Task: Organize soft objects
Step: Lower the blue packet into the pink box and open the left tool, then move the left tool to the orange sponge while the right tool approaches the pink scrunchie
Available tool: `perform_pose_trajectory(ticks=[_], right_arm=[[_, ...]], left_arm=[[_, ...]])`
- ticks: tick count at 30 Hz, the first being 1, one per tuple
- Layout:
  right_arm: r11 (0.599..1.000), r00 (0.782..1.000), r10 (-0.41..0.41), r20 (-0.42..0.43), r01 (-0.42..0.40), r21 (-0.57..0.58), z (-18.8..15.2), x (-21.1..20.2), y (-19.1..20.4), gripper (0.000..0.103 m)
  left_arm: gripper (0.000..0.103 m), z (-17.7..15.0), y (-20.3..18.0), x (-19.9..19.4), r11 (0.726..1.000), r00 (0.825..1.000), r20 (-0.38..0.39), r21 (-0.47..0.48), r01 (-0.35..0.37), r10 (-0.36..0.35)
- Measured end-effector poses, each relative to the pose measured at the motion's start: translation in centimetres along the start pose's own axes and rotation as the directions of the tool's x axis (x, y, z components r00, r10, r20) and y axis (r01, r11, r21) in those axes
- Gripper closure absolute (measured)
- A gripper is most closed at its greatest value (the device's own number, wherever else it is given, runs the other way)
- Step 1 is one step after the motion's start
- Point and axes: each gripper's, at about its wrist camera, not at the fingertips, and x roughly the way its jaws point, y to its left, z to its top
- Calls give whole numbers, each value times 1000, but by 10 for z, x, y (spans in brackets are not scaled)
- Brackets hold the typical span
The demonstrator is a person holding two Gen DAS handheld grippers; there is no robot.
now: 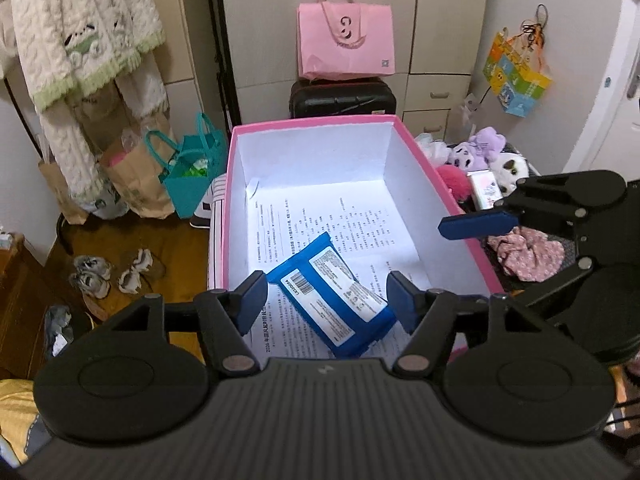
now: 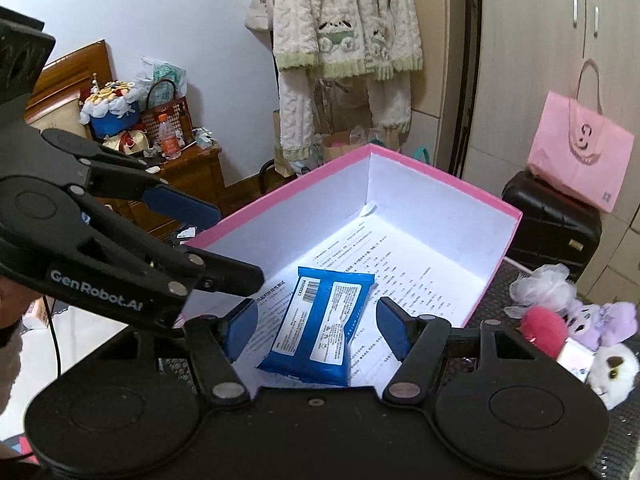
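A blue wipes pack [image 1: 334, 298] lies on printed paper inside the pink box [image 1: 316, 122] with white walls. My left gripper [image 1: 326, 300] is open, its fingers either side of the pack above it, not touching. My right gripper [image 2: 318, 324] is open above the same pack [image 2: 320, 326] in the box [image 2: 444, 178]. The right gripper also shows at the right of the left wrist view [image 1: 478, 228]. Purple and white plush toys [image 1: 486, 154], a pink pompom [image 1: 454, 178] and a floral scrunchie [image 1: 528, 254] lie right of the box.
A pink shopping bag [image 1: 346, 42] sits on a black case [image 1: 342, 98] behind the box. Paper and teal bags [image 1: 160, 176] and slippers [image 1: 116, 274] are on the floor at left. A knit sweater [image 1: 80, 28] hangs there. A cluttered wooden cabinet [image 2: 176, 168] stands far left.
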Motion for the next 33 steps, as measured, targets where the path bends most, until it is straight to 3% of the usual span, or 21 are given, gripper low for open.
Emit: perform_pose_trajectory(ticks=[12, 21, 33], right_arm=[[997, 999, -28, 47, 32, -73, -15, -58, 9, 32], [991, 994, -93, 60, 99, -94, -43, -112, -6, 32], [990, 985, -135, 105, 128, 66, -107, -143, -63, 32]], left_arm=[[34, -8, -32, -52, 996, 996, 76, 81, 39, -45], [32, -19, -74, -67, 981, 991, 108, 183, 58, -79], [32, -22, -135, -41, 937, 981, 21, 300, 178, -193]])
